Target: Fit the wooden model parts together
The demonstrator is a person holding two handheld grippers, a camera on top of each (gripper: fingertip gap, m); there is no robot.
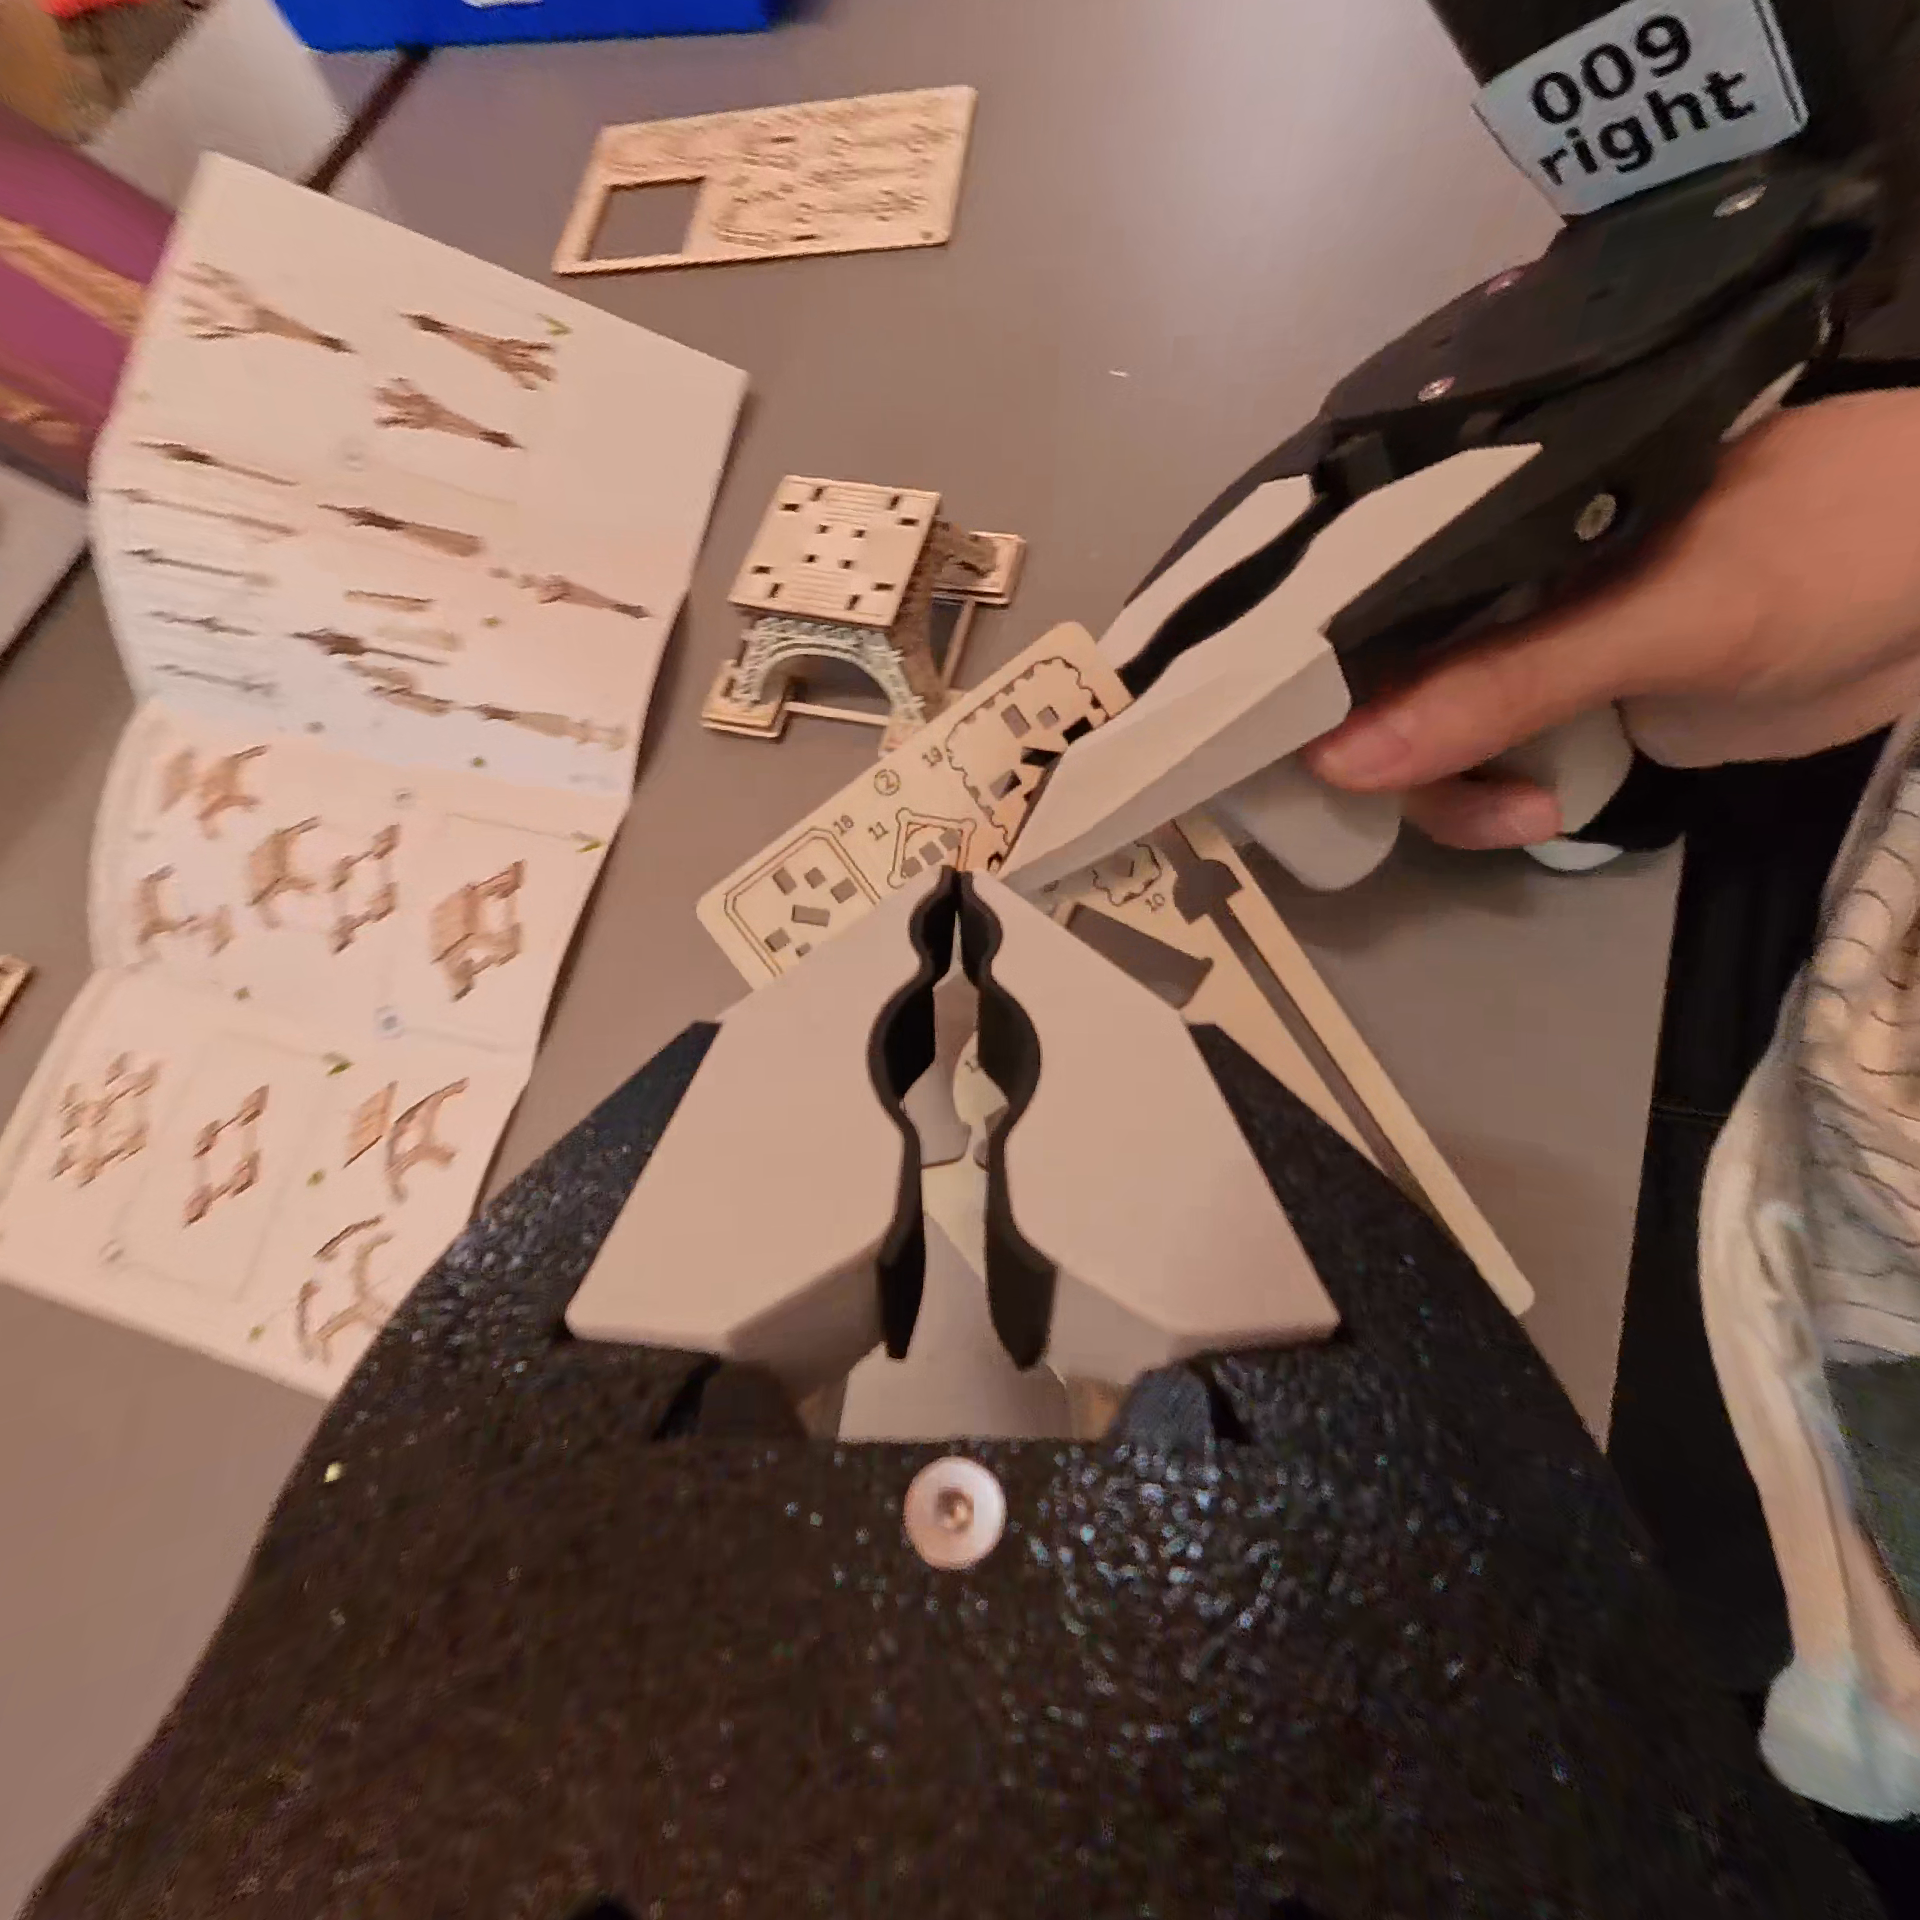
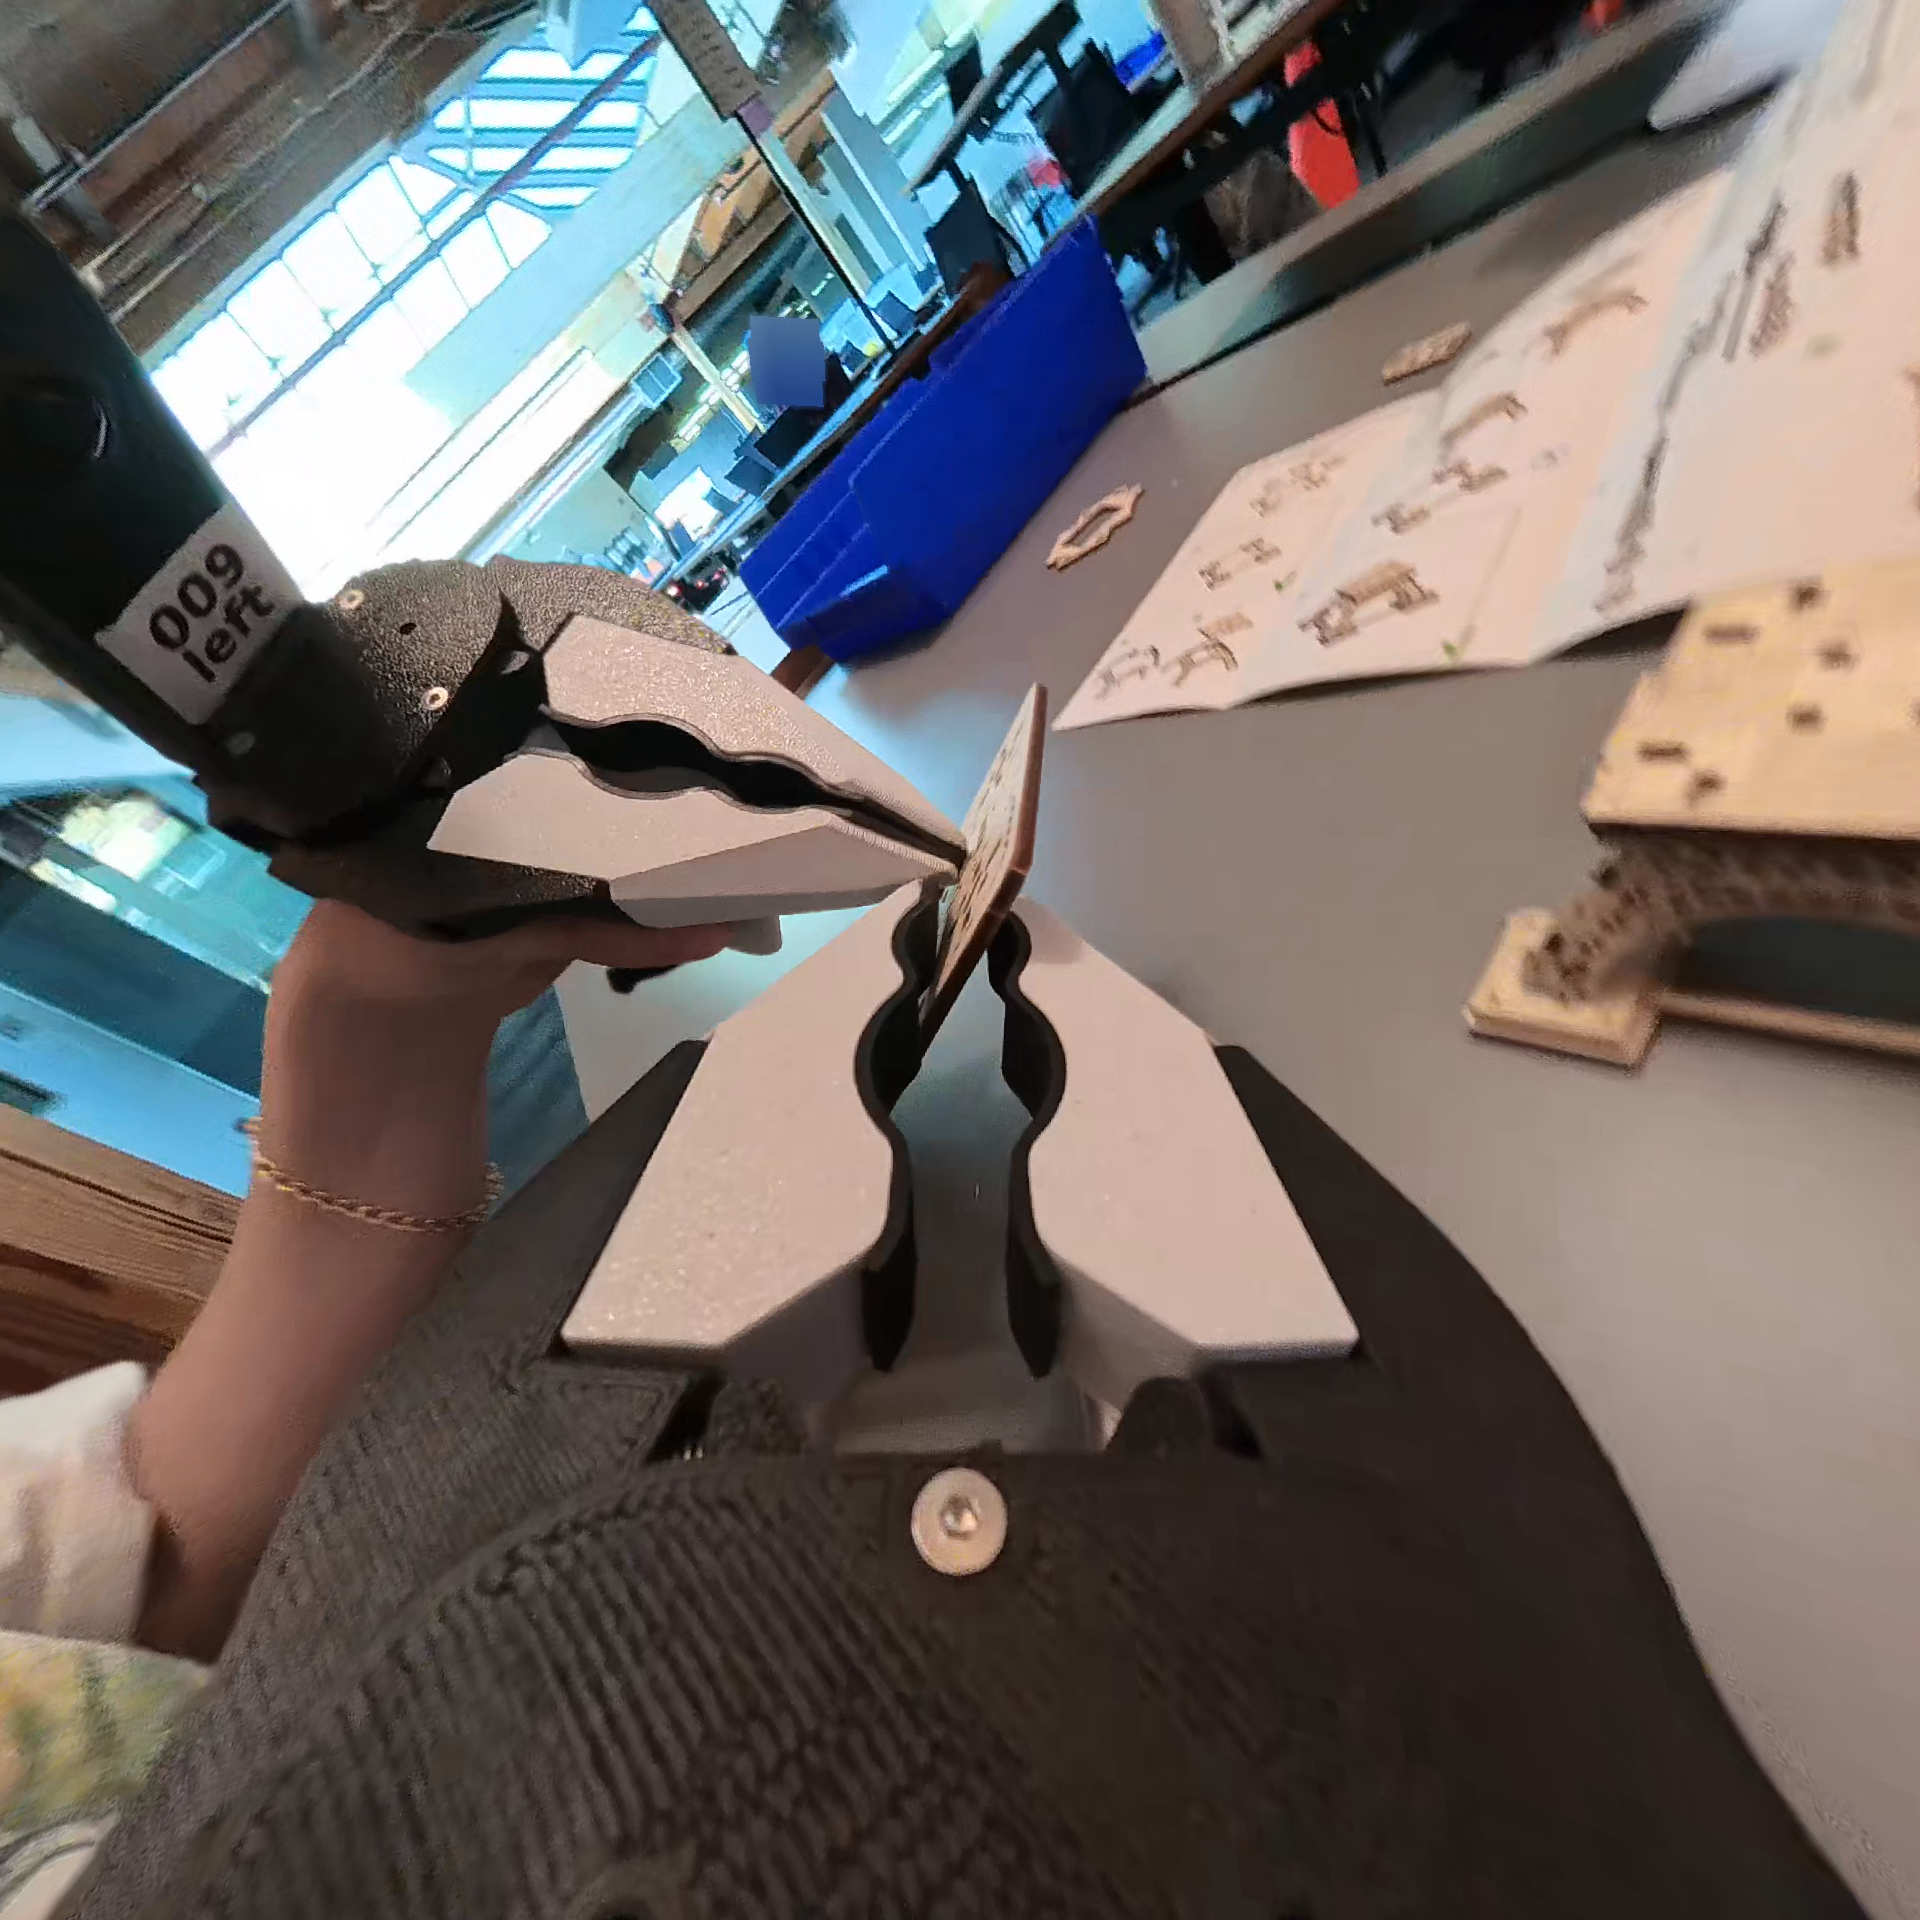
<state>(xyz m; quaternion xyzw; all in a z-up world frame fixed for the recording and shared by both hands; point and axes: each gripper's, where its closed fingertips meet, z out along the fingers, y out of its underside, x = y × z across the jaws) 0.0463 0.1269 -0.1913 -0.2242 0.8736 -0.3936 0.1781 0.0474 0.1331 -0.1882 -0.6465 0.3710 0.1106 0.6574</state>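
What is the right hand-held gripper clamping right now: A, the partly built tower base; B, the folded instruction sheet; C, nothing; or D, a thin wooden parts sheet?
D: in the right wrist view the right hand-held gripper pinches the thin wooden parts sheet edge-on, while the tower base stands apart on the table.

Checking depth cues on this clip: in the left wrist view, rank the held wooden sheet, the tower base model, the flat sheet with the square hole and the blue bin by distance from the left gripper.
1. Wooden sheet, at the left gripper tips.
2. Tower base model, just beyond, mid-table.
3. Flat sheet with the square hole, farther back.
4. Blue bin, at the far top edge.
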